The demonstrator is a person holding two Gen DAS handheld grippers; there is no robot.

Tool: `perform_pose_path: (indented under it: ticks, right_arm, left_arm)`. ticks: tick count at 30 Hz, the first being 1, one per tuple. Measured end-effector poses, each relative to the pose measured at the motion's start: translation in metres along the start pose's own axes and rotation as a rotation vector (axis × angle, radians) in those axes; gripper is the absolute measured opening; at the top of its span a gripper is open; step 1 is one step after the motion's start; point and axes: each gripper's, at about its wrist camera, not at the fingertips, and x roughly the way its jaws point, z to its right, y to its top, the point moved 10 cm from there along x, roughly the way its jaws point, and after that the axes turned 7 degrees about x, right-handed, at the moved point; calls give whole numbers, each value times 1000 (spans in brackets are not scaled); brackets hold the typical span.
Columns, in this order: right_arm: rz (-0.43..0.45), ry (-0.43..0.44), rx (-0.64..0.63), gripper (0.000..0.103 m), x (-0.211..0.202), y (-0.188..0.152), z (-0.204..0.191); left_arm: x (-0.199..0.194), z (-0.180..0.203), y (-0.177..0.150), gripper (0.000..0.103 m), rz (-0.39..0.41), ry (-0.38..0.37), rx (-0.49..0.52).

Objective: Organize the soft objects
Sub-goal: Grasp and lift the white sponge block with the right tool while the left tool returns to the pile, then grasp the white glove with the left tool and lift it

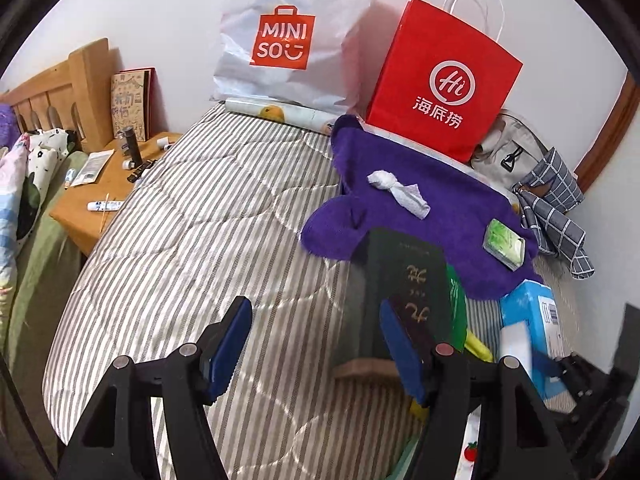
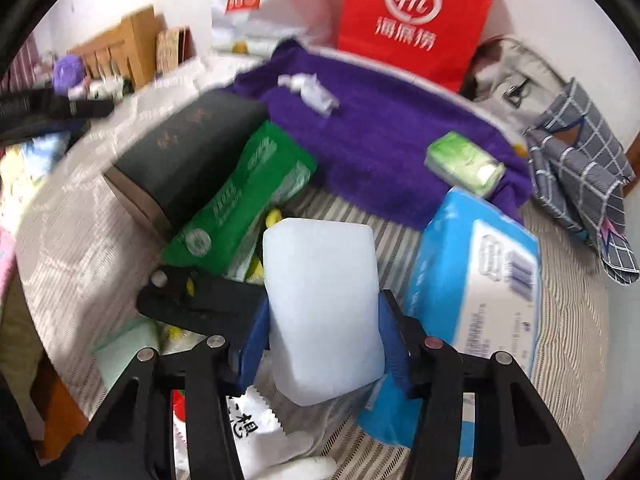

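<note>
Judging from how things lie now, the main risk is a slip of the white soft block (image 2: 324, 312), which is held only at its lower part between the blue pads (image 2: 253, 344) of the right gripper (image 2: 322, 340). The block looks smooth and squashy, so it could be squeezed out forward if more pressure is given, or it could tilt and fall back among the clutter. Just beside it on the right stands a blue tissue pack (image 2: 476, 284), and on the left a green packet (image 2: 244, 196) leans on a dark book (image 2: 192, 152); these could be pushed over or dragged if the block is lifted carelessly. The right-wrist picture is blurred, so the exact contact at the pads cannot be read finely, but both pads appear to be pressed on the sides of the block, with the jaws about half closed around it.

The left gripper (image 1: 316, 344) is seen above the striped quilt (image 1: 180, 240) with its jaws moderately open and nothing between them. Its right pad is near the edge of the dark book, and a bump there may be caused if it is lowered without care.

Other soft things, a knotted white cloth (image 1: 396, 190) and a small green tissue pack (image 1: 505, 245), are lying on the purple towel (image 1: 440, 208), well apart from both grippers.
</note>
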Motion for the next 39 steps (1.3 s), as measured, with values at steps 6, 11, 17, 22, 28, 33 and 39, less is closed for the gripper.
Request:
perform_pose_path:
  ticks: [6,11,17,22,28,33,39]
  right_arm:
    - [72,58,79,51,-36,3,4]
    - [119,109,128,52,-67,-12,2]
    - [157,97,185,52,-87,-36,12]
    - [165,93,227,52,-96,-64,22]
    - [159,86,296,52,-94,-95,40]
    - [148,56,339,52,-90,-116,53]
    - [127,41,382,53,-81,-128,68]
  left_arm:
    - [-10,4,-14,64,3,-11,8]
    - [-14,17,-36,64,-17,-11,44]
    - [-18,39,-68,64,-39,-26,93]
    - [-22,57,-93,64,-48,-34,147]
    - [-25,94,-121,64,-58,-77,235]
    - [-23,124,-144,65,-84,-126,313]
    - [-19,149,-162,65,-118,-146,401]
